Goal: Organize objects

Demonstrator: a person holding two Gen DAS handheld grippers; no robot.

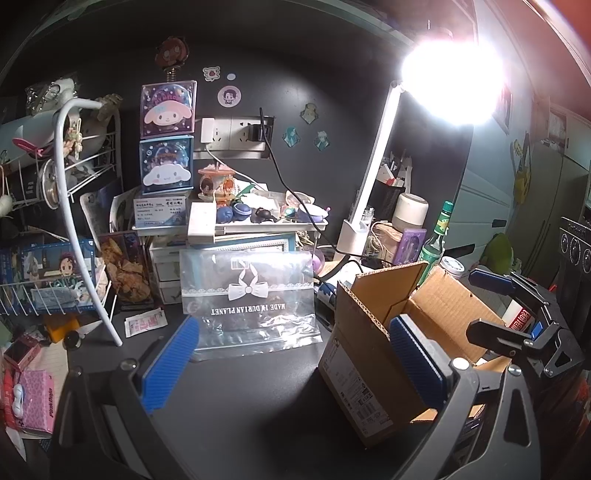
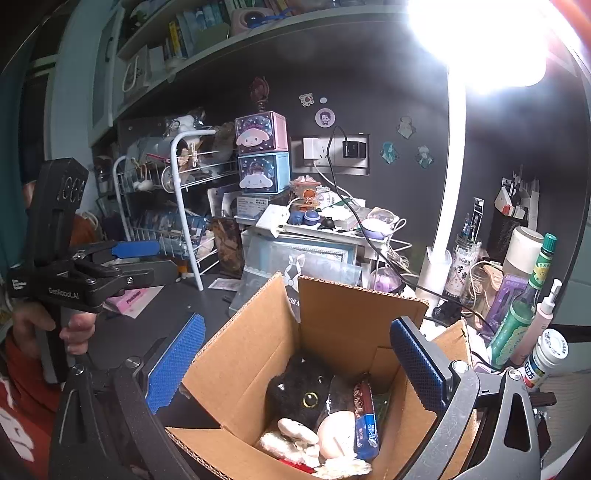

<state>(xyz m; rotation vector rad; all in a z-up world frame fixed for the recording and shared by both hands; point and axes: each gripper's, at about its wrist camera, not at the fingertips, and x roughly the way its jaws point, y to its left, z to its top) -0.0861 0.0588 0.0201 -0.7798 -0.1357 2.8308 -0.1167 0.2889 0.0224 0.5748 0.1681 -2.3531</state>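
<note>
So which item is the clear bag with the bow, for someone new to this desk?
Start at the open cardboard box on the dark desk. Just left of it, a clear plastic bag stands propped against white drawers. It alone carries a white ribbon bow and upside-down "MADE IN DURIAN PLANET" lettering.

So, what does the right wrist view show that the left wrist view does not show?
Only the right wrist view shows the inside of the cardboard box, with a black plush cat and snack packets, plus the bookshelf above the desk. Only the left wrist view shows the pink tissue pack and the box's printed side label. Both show the clear ribbon bag, the two stacked character boxes and the bright lamp. Each hand-held gripper, left and right, is open.
</note>
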